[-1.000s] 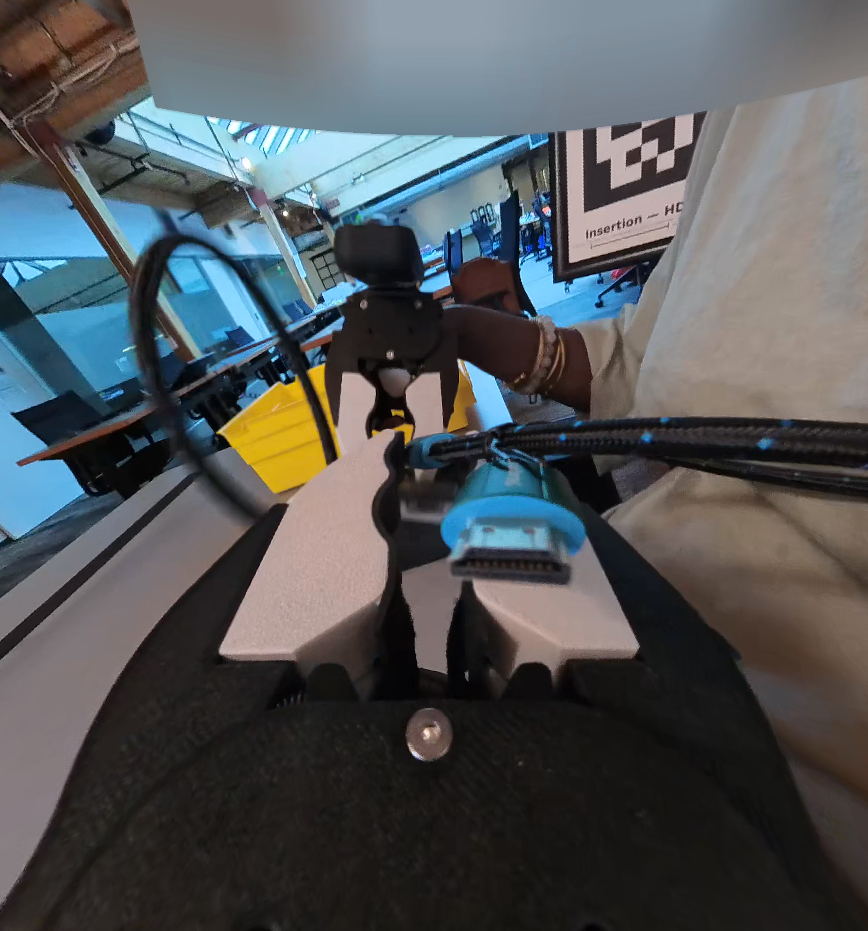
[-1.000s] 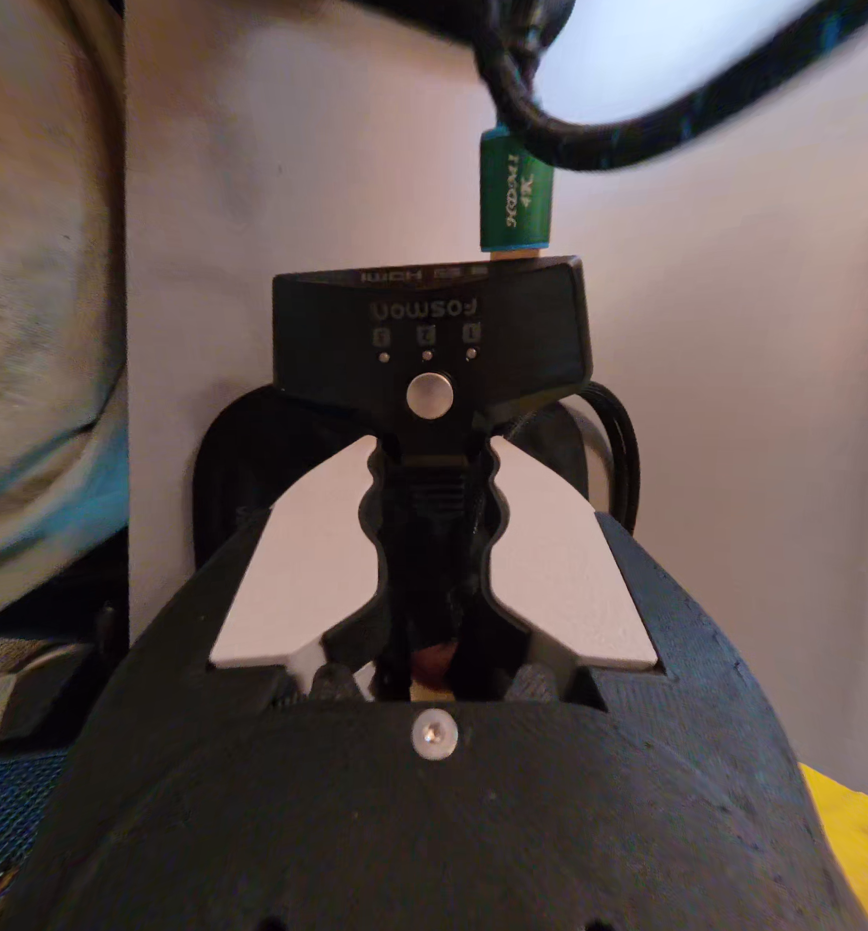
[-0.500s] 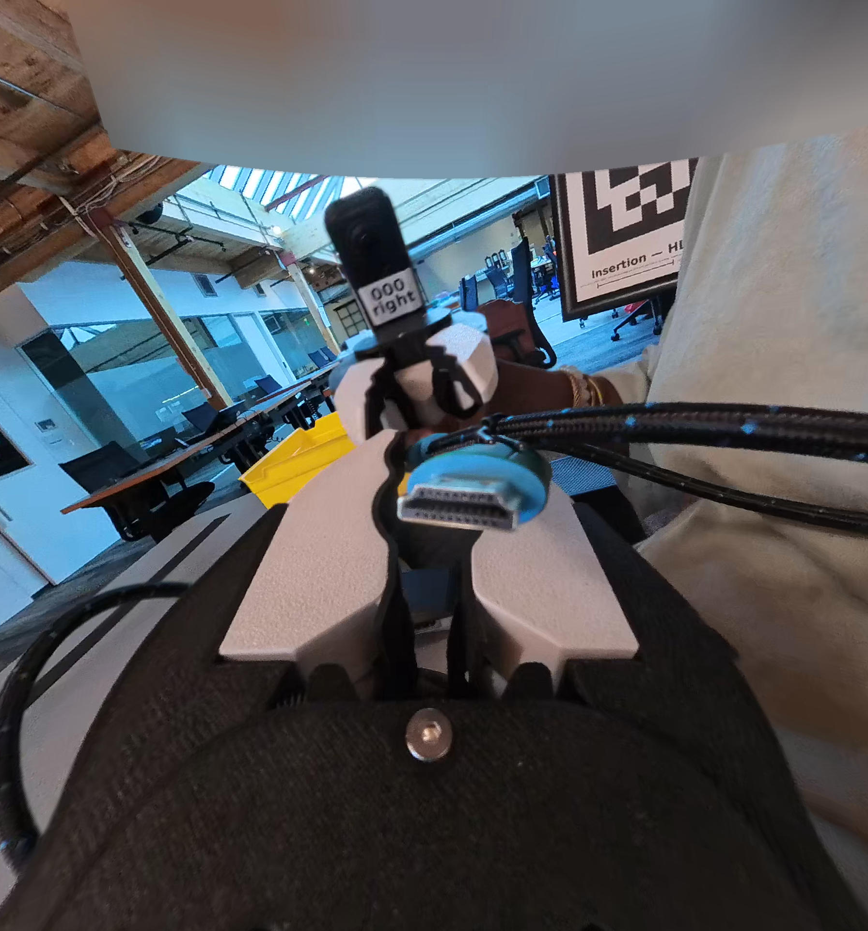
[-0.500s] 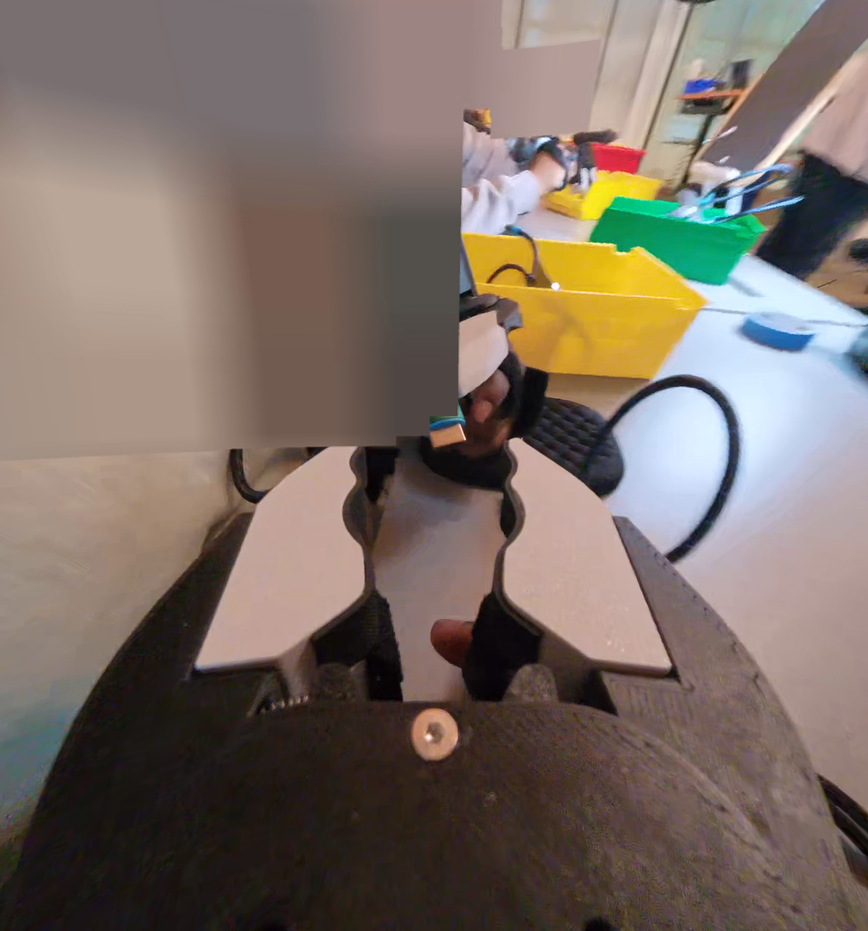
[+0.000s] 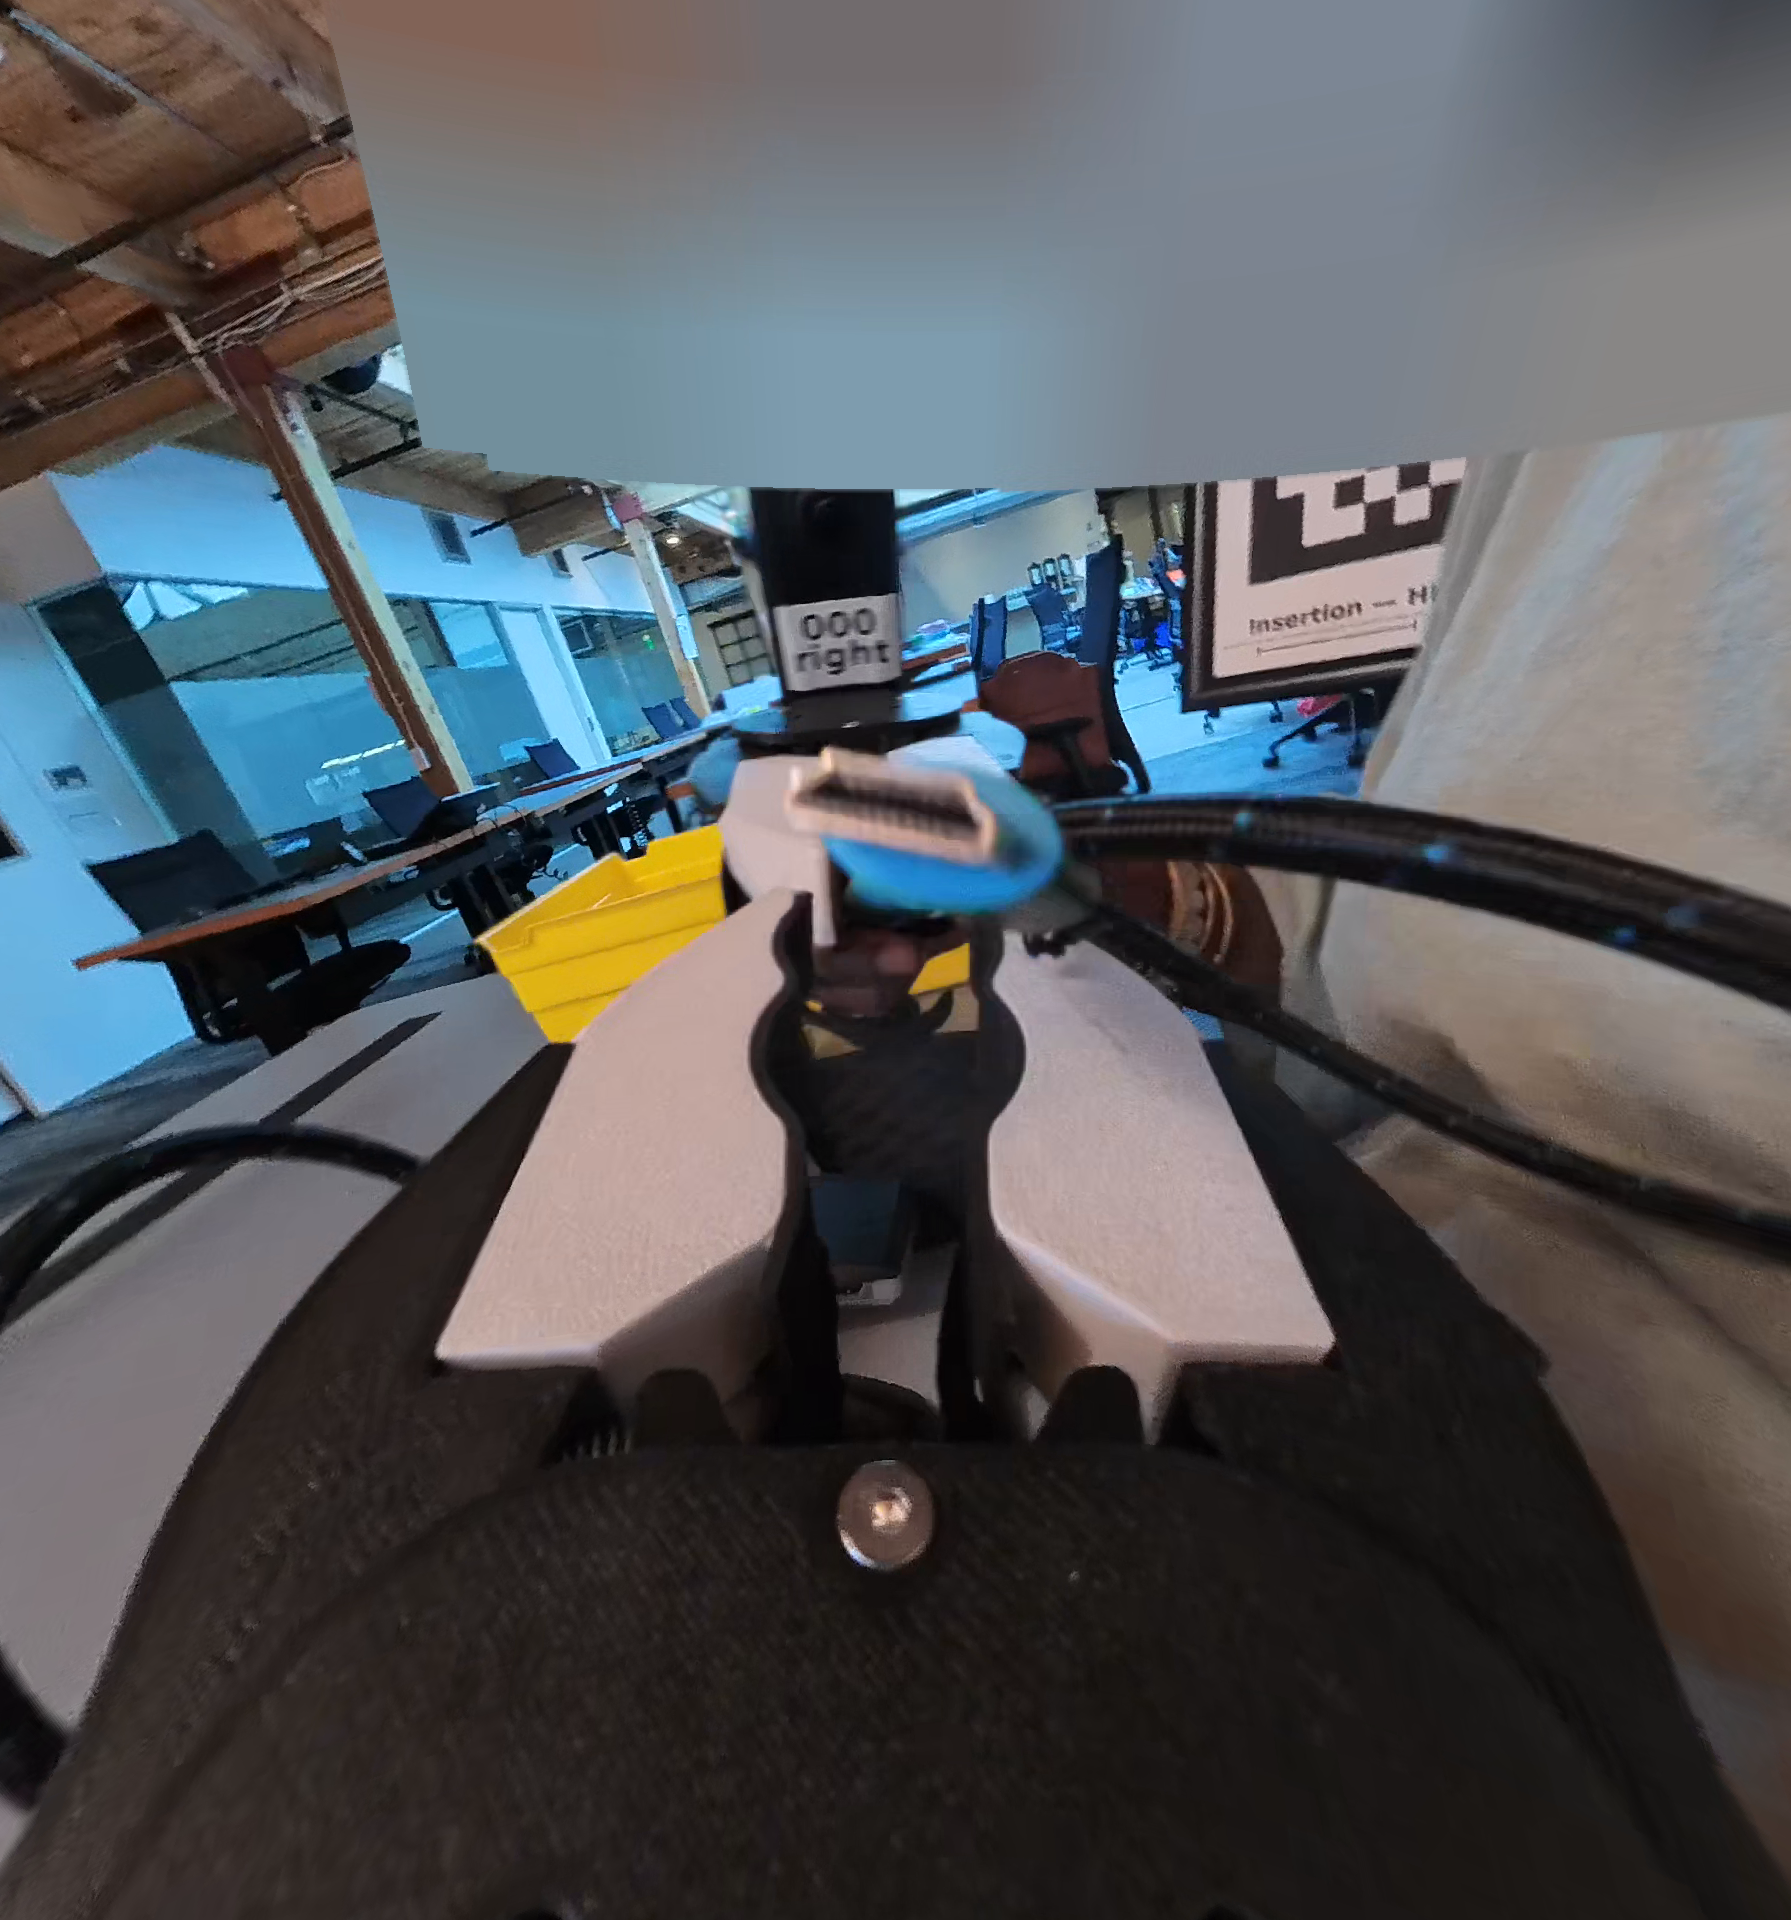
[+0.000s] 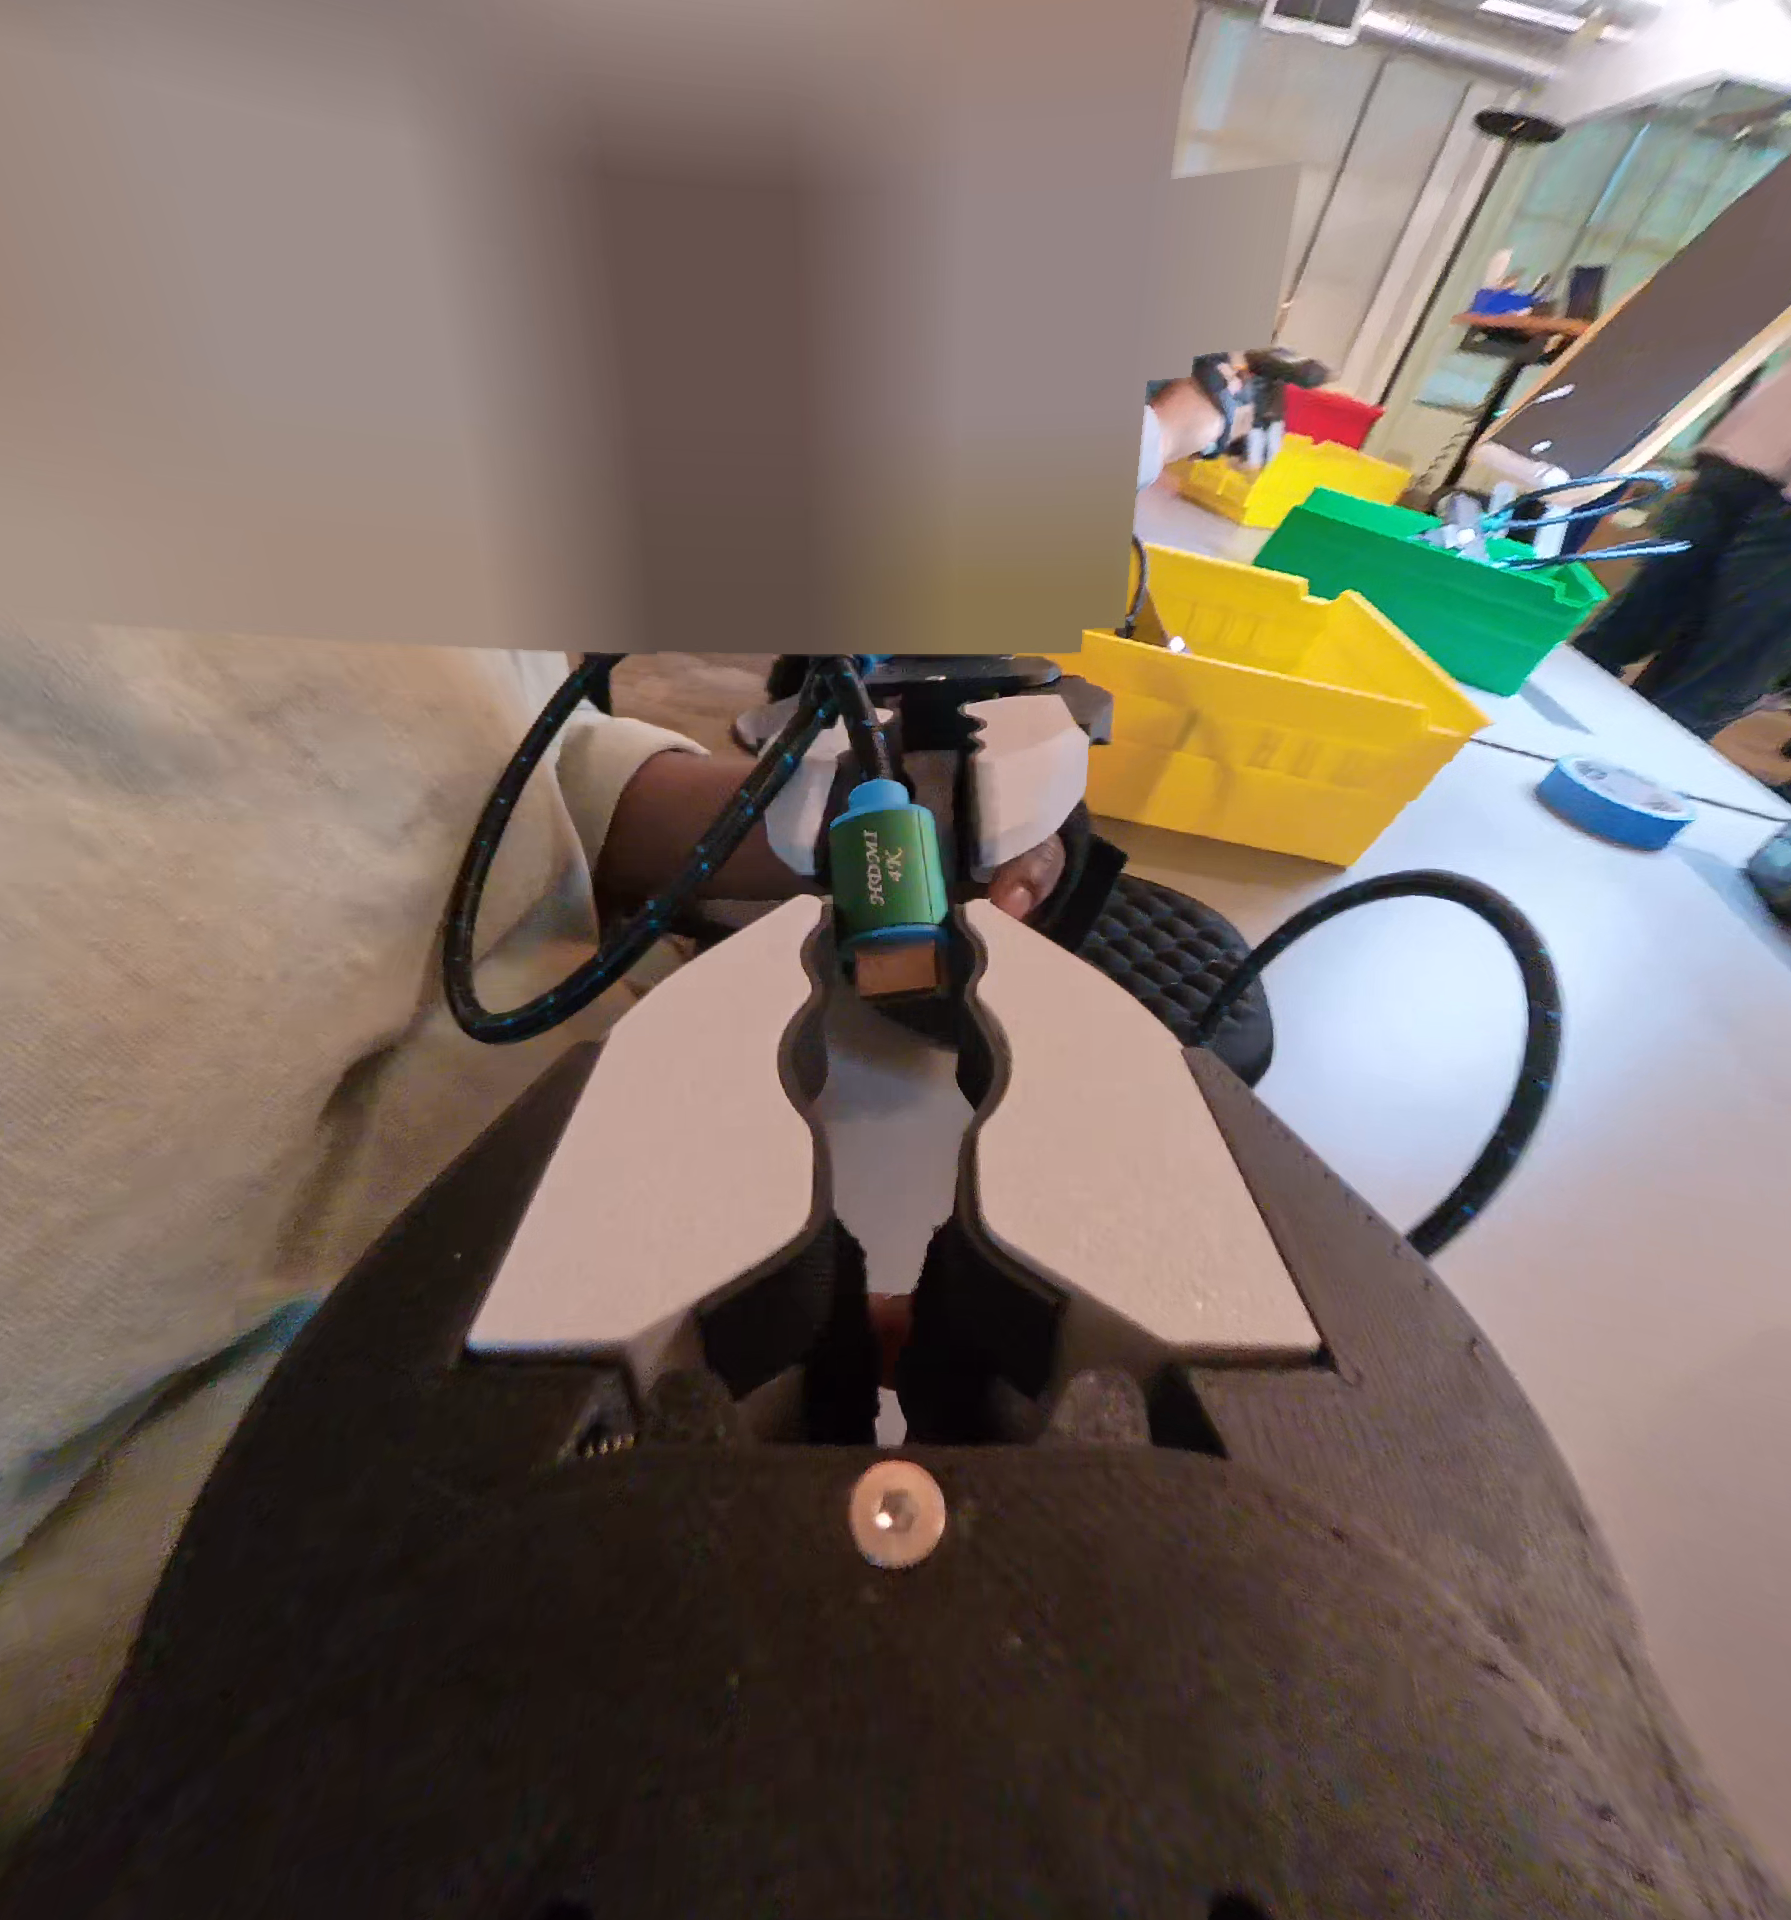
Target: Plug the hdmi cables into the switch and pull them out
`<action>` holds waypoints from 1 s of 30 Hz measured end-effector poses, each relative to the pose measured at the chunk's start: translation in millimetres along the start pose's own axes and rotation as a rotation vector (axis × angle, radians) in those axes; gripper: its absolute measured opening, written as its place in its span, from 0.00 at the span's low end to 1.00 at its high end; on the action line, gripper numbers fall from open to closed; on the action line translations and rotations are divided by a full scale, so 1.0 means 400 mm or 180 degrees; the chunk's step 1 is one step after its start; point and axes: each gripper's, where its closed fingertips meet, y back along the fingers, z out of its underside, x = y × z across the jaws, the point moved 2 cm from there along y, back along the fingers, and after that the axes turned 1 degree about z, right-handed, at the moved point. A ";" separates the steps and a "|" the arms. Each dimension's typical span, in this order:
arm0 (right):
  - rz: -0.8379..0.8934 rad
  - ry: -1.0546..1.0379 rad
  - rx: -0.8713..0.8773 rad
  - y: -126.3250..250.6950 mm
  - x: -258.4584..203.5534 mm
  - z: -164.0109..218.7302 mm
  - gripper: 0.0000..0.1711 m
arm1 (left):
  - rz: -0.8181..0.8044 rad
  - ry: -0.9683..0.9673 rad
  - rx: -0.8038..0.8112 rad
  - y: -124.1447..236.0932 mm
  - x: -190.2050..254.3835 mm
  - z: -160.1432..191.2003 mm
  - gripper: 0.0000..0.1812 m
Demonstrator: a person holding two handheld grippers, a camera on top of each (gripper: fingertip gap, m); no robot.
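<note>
Plug [image 6: 880,873] of an hdmi cable sits unplugged between the part-open tips of the right claw [image 6: 896,920], grip uncertain. Left claw [image 5: 886,925] is narrowly parted, hold unclear. Switch unseen, so pulling out looks done.

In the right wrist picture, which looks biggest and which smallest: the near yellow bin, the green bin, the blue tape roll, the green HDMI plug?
As they look there, largest first:
1. Near yellow bin
2. Green bin
3. Blue tape roll and green HDMI plug: much alike. The plug is far nearer the camera, so I will not rank these two.
</note>
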 end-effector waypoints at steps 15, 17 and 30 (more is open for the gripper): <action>0.0291 -0.0011 -0.0353 0.006 -0.009 0.014 0.12 | -0.0105 0.0249 0.0058 0.004 0.005 -0.014 0.10; 0.0233 -0.0038 -0.0417 0.001 -0.014 0.018 0.12 | -0.0050 0.0222 0.0097 0.007 0.011 -0.012 0.10; 0.0053 -0.0206 -0.0529 -0.018 -0.022 0.032 0.12 | 0.0183 0.0457 0.0416 0.004 0.028 -0.007 0.06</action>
